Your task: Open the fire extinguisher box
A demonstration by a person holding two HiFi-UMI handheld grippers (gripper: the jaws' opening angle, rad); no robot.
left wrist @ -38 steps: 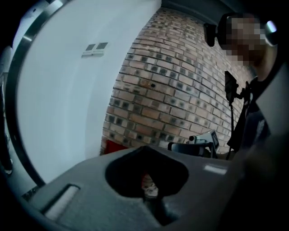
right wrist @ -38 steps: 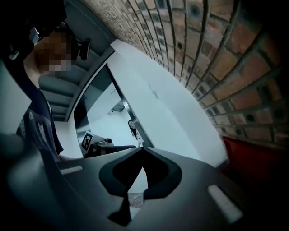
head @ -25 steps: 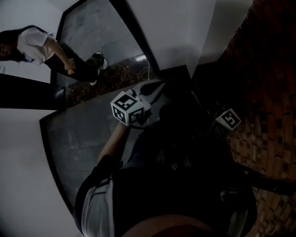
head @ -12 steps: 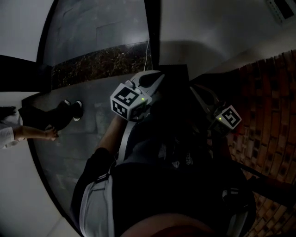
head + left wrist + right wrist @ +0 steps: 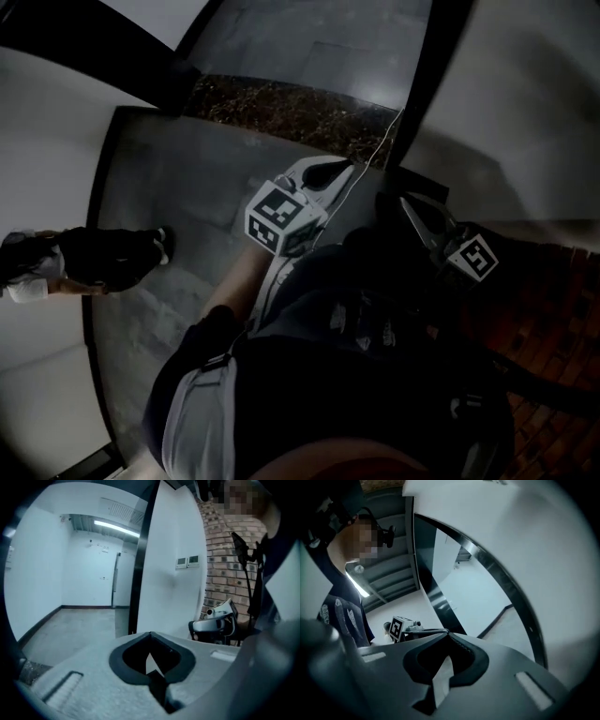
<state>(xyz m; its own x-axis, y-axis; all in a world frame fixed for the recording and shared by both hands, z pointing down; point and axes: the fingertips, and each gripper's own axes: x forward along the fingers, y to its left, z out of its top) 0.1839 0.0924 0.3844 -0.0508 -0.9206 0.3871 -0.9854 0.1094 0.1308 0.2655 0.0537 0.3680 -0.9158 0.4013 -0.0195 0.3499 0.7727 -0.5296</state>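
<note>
Tools come first: the left tool (image 5: 150,637) has its two jaws pressed together with nothing between them. The right tool (image 5: 449,637) looks the same, closed and holding nothing. In the head view the left tool sits near 12 o'clock and the right tool near 3 o'clock, both held out in front of the holder's dark clothes. The fire extinguisher box does not show in any view, so I cannot say where it is. What does show is a grey floor (image 5: 178,187), a white wall (image 5: 173,573) and a brick wall (image 5: 220,559) at 2 o'clock in the left gripper view. Another person (image 5: 66,267) stands at 9 o'clock in the head view, well apart from both tools. The task has not started, because the box must be found first. My guess is that such a box has a stiff metal door on hinges. It may be a bit slippery and may have a glass front that can break. The best place to grab is likely the small handle or latch on the side away from the hinges, pulling slowly.
</note>
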